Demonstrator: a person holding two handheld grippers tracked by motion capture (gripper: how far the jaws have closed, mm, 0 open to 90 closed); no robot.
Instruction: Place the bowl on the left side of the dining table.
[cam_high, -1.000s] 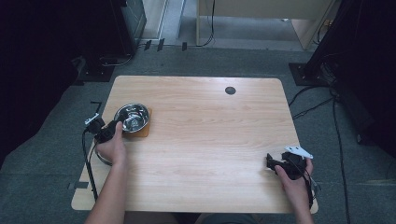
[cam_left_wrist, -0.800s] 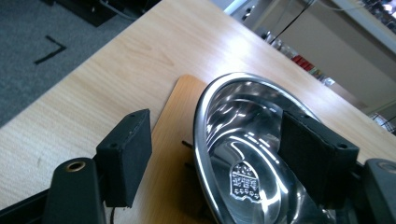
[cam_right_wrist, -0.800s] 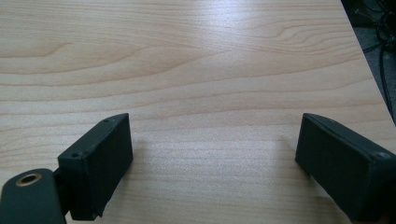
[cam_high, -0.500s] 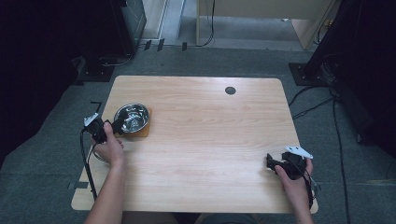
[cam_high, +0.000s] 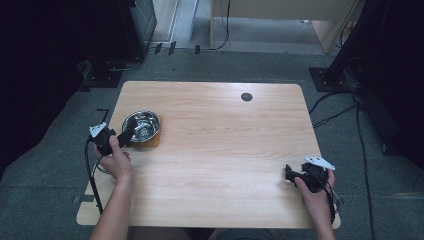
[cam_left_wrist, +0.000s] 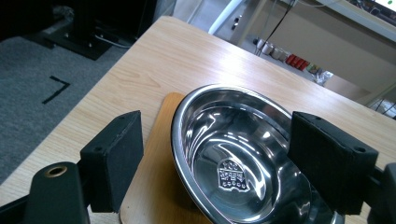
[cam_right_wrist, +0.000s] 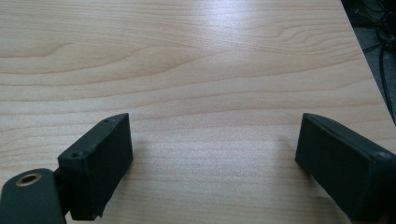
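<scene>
Left tool (cam_high: 126, 137) just opened wide, pads clear of steel bowl (cam_left_wrist: 238, 154).

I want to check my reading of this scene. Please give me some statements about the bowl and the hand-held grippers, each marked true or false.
1. The bowl stands on a wooden board. True.
2. The bowl holds fruit. False: it is empty.
3. The left hand-held gripper is clamped on the bowl. False: its jaws have just been opening and stand apart from the rim.
4. The right hand-held gripper is open over bare table. True.
</scene>
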